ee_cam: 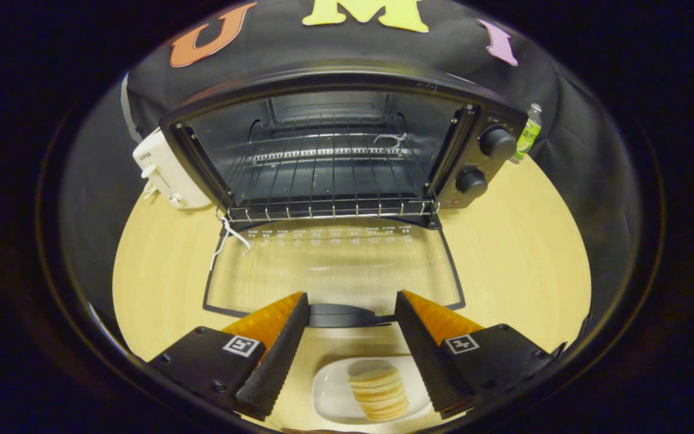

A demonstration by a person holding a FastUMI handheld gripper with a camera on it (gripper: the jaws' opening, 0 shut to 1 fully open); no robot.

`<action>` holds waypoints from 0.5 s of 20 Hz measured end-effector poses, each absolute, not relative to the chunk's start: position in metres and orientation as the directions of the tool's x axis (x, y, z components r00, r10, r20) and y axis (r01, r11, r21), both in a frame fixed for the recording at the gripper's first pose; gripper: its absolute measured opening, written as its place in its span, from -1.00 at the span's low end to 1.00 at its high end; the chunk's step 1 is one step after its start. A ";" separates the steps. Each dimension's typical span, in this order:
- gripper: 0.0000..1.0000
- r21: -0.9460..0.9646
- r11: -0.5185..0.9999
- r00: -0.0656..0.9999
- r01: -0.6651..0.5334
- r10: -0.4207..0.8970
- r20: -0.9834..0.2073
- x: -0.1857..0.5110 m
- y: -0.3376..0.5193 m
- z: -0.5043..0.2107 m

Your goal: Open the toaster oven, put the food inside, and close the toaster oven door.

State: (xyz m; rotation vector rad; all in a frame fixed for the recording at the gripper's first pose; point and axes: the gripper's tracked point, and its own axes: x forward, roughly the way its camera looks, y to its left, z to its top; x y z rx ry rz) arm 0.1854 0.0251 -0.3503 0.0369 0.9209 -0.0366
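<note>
A black toaster oven (335, 150) stands at the back of the wooden table, its glass door (335, 265) folded flat down toward me. Inside it a wire rack (329, 175) is bare. The door's handle (341, 315) lies just ahead of my fingertips. My gripper (352, 304) is open, with nothing between its fingers. Below the fingers, close to me, a white plate (332, 392) carries a stack of pale round crackers (378, 390).
A white appliance (166, 172) stands left of the oven. A small bottle (526, 134) with a green label stands at its right, past the two knobs (484, 163). A white string (226, 238) hangs at the door's left hinge. Bare wooden table (522, 253) lies either side of the door.
</note>
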 end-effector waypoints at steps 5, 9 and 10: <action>0.93 0.063 0.997 0.572 0.033 0.033 -0.820 0.155 0.029 -0.357; 0.92 0.023 0.997 0.597 -0.077 0.065 -0.800 0.112 0.025 -0.358; 0.92 0.025 0.995 0.598 -0.096 0.078 -0.797 0.100 0.023 -0.361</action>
